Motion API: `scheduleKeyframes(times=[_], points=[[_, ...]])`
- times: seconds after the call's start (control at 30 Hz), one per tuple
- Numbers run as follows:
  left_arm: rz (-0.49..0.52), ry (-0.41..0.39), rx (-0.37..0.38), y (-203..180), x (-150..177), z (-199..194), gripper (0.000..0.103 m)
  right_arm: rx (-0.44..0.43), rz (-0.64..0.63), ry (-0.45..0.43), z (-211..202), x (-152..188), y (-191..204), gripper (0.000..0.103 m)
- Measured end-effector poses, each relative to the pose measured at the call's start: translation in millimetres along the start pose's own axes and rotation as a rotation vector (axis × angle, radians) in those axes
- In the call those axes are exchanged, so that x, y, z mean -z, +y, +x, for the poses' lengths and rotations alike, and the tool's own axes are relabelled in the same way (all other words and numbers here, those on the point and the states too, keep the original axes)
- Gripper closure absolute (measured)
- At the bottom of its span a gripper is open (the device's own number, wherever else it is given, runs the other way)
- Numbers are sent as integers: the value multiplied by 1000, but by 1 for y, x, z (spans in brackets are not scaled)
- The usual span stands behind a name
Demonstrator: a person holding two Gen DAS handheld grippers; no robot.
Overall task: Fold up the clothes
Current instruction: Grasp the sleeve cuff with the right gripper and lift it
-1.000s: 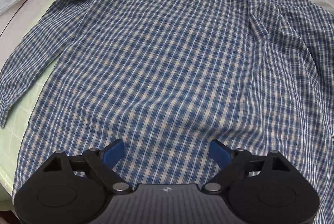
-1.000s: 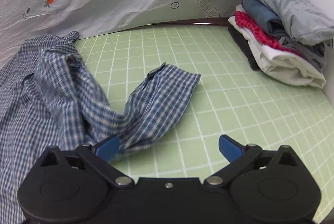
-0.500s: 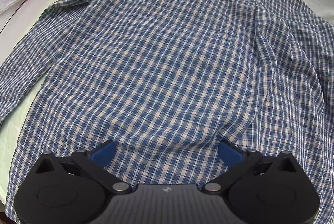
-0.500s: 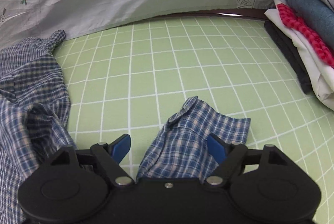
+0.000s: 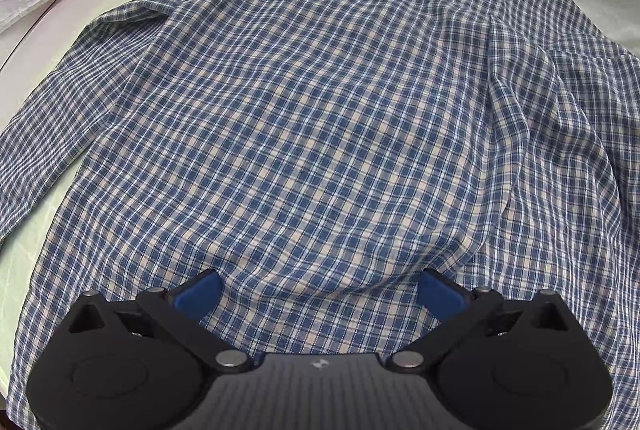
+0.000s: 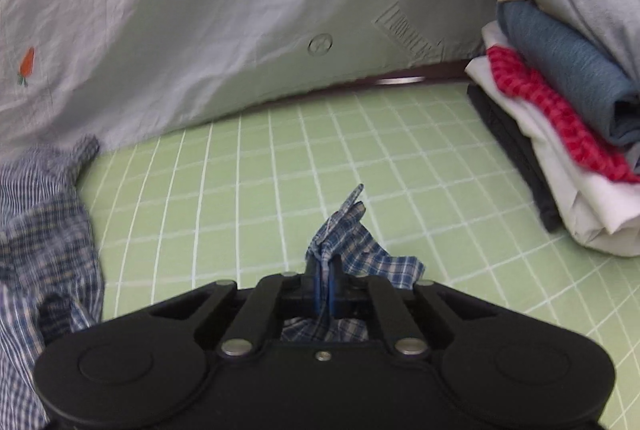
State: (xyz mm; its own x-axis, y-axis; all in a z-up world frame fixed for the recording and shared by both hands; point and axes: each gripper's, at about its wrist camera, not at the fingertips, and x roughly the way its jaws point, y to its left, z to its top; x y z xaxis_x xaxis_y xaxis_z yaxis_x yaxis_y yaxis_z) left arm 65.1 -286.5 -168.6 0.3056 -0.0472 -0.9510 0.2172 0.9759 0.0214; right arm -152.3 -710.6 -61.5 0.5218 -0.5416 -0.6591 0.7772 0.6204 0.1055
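- One checked shirt (image 5: 320, 133) lies spread across the green grid mat (image 6: 256, 173).
- Right gripper (image 6: 325, 280) is clamped on the shirt's cuff (image 6: 348, 234).
- Left gripper (image 5: 320, 288) hangs wide open above the shirt's back.
- Folded clothes (image 6: 560, 89) are stacked far right.

A checked shirt (image 5: 320, 133) in navy, white and beige plaid lies on a pale green cutting mat (image 6: 280, 165) ruled with a white grid. Behind the mat hangs a pale grey sheet (image 6: 224, 1) printed with a small orange carrot with a green top (image 6: 26, 63) and faint grey outline drawings. At the mat's right edge, a stack of folded clothes (image 6: 560, 89) shows light grey on top, then slate blue, a red and pink knit, white, and black at the bottom. Both grippers are black with blue fingers (image 5: 198, 290).
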Motion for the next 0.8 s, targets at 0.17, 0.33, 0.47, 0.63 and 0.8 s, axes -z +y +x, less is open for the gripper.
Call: scheduleKeyframes(times=[0.17,0.33,0.47,0.63,0.8], points=[[-4,-26,-1,-4,3,-2,0,57,80,-285,-61,-41,-34,99],[-10,-47,-3,-9,10,-3,0,155,180,-374,-104,-30,-68,99],[-15,-56,-6,-14,19,-5,0,294,242,-157,-90,23,-91,98],[-17,-54,-7,-20,24,-4,0,343,405,-25,-100,90,-112,98],[-27,-58,-11,-20,22,1,0,330,442,-26,-103,95,-116,99]])
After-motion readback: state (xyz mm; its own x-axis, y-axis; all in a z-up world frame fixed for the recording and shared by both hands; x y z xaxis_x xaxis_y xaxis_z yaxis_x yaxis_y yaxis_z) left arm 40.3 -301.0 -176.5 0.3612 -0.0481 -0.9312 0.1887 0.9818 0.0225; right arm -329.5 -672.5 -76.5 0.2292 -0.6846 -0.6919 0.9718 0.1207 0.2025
